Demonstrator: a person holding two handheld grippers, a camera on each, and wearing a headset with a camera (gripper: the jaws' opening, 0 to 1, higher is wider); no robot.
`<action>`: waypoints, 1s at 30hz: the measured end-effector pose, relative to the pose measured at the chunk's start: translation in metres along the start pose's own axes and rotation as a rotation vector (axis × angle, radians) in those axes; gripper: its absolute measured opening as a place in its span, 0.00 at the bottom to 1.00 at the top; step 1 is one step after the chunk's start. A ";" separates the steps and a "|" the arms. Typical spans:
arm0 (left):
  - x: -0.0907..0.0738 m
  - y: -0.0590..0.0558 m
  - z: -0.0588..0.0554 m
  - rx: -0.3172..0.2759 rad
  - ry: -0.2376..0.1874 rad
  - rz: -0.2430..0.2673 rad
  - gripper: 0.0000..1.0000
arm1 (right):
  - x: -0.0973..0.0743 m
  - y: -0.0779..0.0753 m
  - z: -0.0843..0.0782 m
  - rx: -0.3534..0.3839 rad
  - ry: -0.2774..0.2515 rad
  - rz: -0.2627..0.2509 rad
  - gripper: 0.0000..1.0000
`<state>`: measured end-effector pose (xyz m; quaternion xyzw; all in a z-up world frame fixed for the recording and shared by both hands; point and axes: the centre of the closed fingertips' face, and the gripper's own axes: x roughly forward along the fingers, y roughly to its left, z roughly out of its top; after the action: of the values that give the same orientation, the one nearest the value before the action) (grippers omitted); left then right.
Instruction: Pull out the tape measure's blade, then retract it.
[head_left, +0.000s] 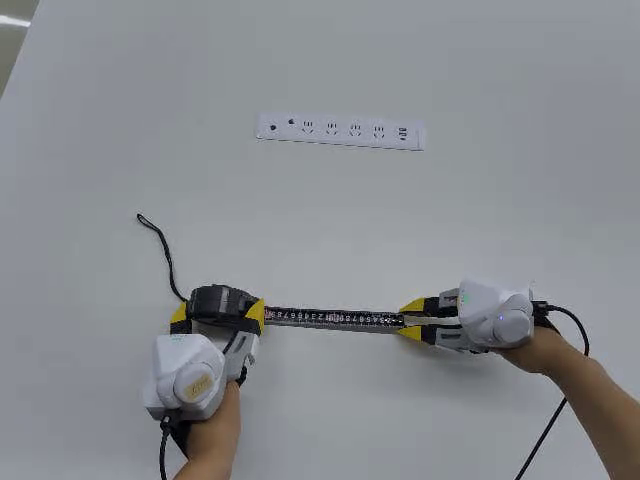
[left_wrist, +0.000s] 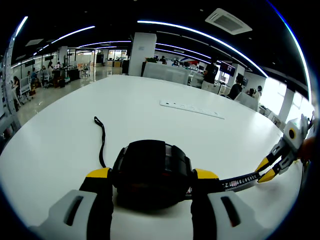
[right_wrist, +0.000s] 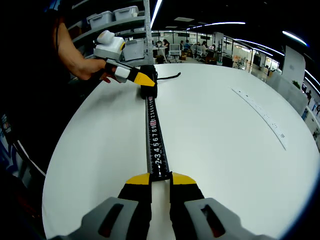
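Both grips are pinched shut: the tape measure case (head_left: 222, 300) by the left gripper (head_left: 218, 312), the blade (head_left: 330, 318) tip, well away from the case, by the right gripper (head_left: 411, 319); the blade should be guided straight, level with the case.

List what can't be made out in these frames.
- End hook of the black numbered tape blade: right gripper view, hidden inside the right gripper.
- Sides of the black plastic tape measure case: left gripper view, covered by the left gripper.
- Blade numerals: head view, too small.
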<state>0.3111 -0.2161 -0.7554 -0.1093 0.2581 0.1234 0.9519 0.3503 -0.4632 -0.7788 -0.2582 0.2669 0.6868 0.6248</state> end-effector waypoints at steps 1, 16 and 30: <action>0.000 0.000 0.000 0.002 0.001 0.000 0.60 | 0.001 0.000 0.000 0.001 -0.001 0.001 0.10; 0.000 0.000 0.000 0.011 0.002 -0.002 0.60 | 0.017 0.003 0.011 0.010 -0.008 0.007 0.10; 0.001 0.000 -0.001 0.013 0.003 -0.003 0.60 | 0.027 0.006 0.022 0.012 -0.021 0.009 0.10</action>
<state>0.3113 -0.2159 -0.7563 -0.1036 0.2604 0.1200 0.9524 0.3419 -0.4285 -0.7812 -0.2458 0.2656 0.6907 0.6261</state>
